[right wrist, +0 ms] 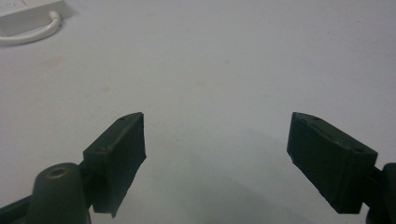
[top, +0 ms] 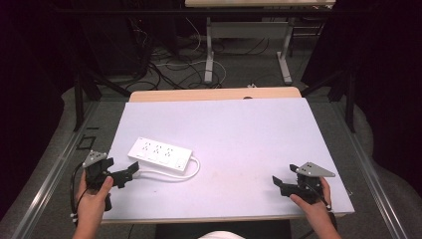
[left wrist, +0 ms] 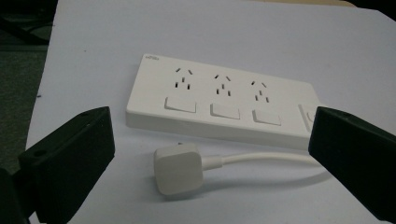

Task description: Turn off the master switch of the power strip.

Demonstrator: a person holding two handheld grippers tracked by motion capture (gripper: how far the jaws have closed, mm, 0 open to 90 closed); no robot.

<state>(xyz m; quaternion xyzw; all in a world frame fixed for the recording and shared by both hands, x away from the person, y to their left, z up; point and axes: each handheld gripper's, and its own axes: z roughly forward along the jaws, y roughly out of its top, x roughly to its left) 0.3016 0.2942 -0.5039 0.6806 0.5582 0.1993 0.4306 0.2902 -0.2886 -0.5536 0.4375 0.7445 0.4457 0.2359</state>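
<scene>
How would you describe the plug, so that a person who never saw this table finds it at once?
Start at the white table and go to its left side, where a white power strip lies. Just in front of the strip, between the open jaws of the left gripper, lies the plug. It is the small, rounded white block at the free end of the strip's cable.

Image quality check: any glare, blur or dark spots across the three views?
High view: table evenly lit, surroundings nearly black. Left gripper view: power strip and plug fairly sharp, slightly grainy, soft shadow under plug. Right gripper view: dim, soft shadow between the tool's jaws; no glare.
</scene>
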